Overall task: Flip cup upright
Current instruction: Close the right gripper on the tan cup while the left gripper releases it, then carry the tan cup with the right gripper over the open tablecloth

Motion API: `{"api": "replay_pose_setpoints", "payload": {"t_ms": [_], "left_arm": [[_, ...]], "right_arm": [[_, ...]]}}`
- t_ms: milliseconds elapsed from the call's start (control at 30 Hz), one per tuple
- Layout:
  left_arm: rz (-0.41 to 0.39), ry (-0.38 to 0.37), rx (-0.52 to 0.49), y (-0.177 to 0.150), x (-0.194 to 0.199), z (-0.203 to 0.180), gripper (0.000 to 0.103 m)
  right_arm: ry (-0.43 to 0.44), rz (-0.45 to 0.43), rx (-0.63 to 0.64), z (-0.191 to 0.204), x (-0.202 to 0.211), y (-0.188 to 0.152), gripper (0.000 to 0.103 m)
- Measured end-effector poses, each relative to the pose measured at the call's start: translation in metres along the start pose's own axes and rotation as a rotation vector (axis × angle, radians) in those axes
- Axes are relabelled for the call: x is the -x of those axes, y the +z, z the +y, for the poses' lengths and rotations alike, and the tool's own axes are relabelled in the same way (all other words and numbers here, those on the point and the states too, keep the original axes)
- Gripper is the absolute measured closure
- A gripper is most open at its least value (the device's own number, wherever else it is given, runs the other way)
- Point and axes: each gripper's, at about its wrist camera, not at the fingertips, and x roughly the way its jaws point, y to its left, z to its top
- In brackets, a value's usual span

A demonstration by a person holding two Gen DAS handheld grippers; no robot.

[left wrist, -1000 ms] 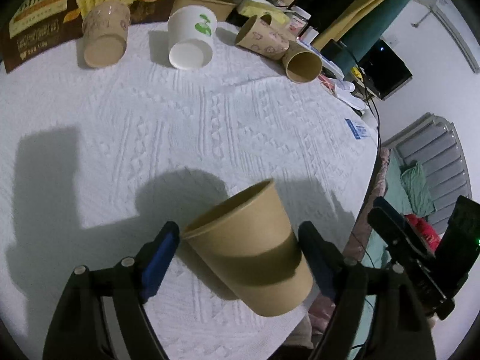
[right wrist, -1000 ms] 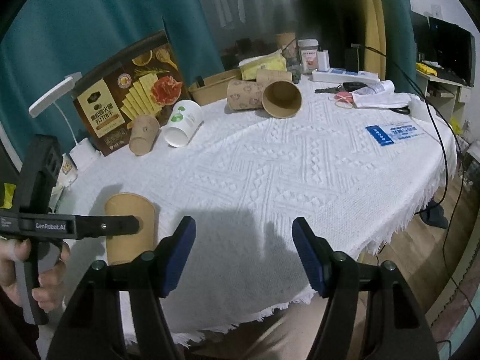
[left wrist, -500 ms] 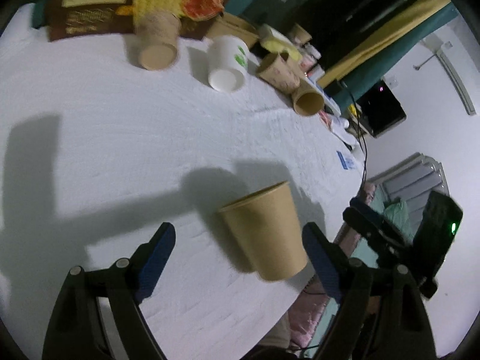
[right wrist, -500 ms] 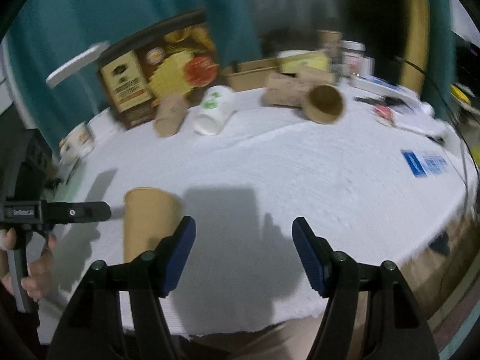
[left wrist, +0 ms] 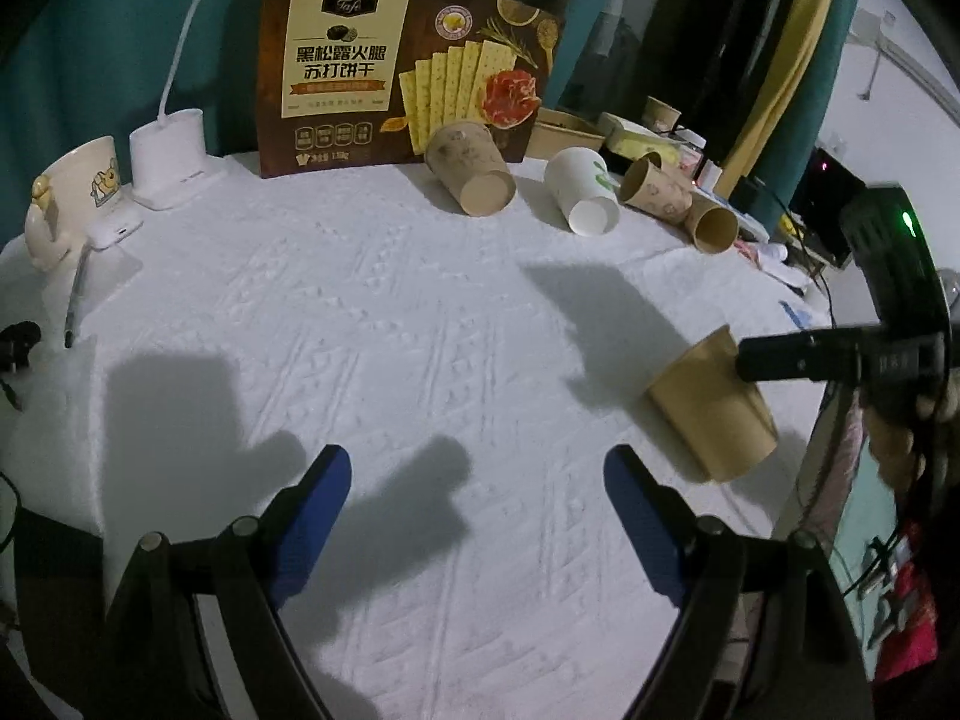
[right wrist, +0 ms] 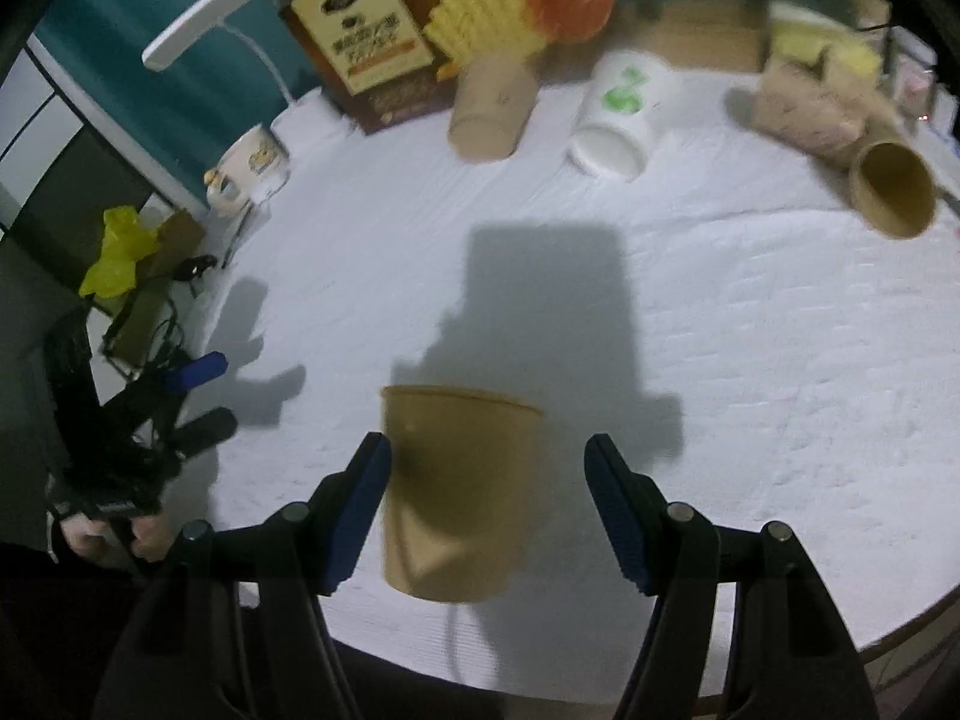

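- Brown cup (right wrist: 456, 492) stands upright near the table's front edge, axis vertical, between my right gripper (right wrist: 487, 507) pads; left pad looks touching, right pad clear. Jaws spread, no pinch.
- Left gripper (left wrist: 477, 519) spread, empty; cup off to its right.
- White tablecloth (left wrist: 390, 312); more cups lying by the cracker box (left wrist: 408, 60).
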Motion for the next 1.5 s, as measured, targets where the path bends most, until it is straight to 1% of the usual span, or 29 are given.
{"api": "replay_pose_setpoints", "payload": {"t_ms": [67, 200, 300, 433, 500, 533, 600, 667, 800, 867, 900, 1033, 1133, 1200, 1233, 1400, 1500], "left_arm": [[-0.003, 0.005, -0.004, -0.004, 0.000, 0.005, 0.017], [-0.019, 0.008, 0.022, -0.007, 0.001, 0.015, 0.017], [-0.021, 0.018, 0.015, -0.009, 0.003, 0.021, 0.017], [-0.016, 0.021, 0.013, -0.012, 0.005, 0.027, 0.017], [-0.011, 0.022, 0.018, -0.013, 0.004, 0.030, 0.017], [-0.008, 0.020, 0.022, -0.014, 0.004, 0.031, 0.017], [0.003, 0.004, 0.040, -0.016, 0.002, 0.032, 0.017], [0.019, -0.026, 0.066, -0.017, -0.001, 0.034, 0.017], [0.015, -0.032, 0.056, -0.018, -0.001, 0.028, 0.017], [0.009, -0.032, 0.055, -0.017, 0.001, 0.026, 0.017], [0.006, -0.030, 0.057, -0.016, 0.001, 0.025, 0.017], [-0.007, -0.021, 0.072, -0.015, 0.005, 0.024, 0.017], [-0.013, -0.015, 0.083, -0.014, 0.006, 0.024, 0.017], [-0.016, -0.012, 0.089, -0.015, 0.007, 0.023, 0.017], [-0.016, -0.010, 0.090, -0.015, 0.007, 0.023, 0.017], [-0.006, -0.002, 0.084, -0.016, 0.003, 0.019, 0.017], [-0.002, -0.004, 0.085, -0.017, 0.001, 0.017, 0.017]], "right_arm": [[-0.011, 0.038, 0.022, 0.008, -0.009, 0.004, 0.038], [-0.041, 0.112, 0.062, 0.018, -0.030, 0.012, 0.038], [-0.054, 0.183, 0.093, 0.024, -0.048, 0.016, 0.038], [-0.068, 0.245, 0.135, 0.030, -0.064, 0.016, 0.038], [-0.086, 0.251, 0.163, 0.034, -0.065, 0.016, 0.039], [-0.093, 0.245, 0.184, 0.038, -0.064, 0.016, 0.042], [-0.093, 0.230, 0.199, 0.041, -0.062, 0.017, 0.043], [-0.099, 0.187, 0.200, 0.042, -0.058, 0.020, 0.043], [-0.098, 0.077, 0.169, 0.041, -0.047, 0.027, 0.043], [-0.087, -0.007, 0.142, 0.038, -0.040, 0.030, 0.043], [-0.090, -0.034, 0.139, 0.037, -0.038, 0.031, 0.043], [-0.117, -0.205, 0.117, 0.027, -0.023, 0.033, 0.043], [-0.101, -0.300, 0.048, 0.010, -0.019, 0.030, 0.043], [-0.058, -0.339, -0.014, -0.007, -0.018, 0.026, 0.043], [-0.052, -0.360, -0.038, -0.013, -0.017, 0.024, 0.043], [-0.065, -0.452, -0.091, -0.022, -0.014, 0.011, 0.043], [-0.088, -0.479, -0.086, -0.021, -0.011, 0.001, 0.043]]}}
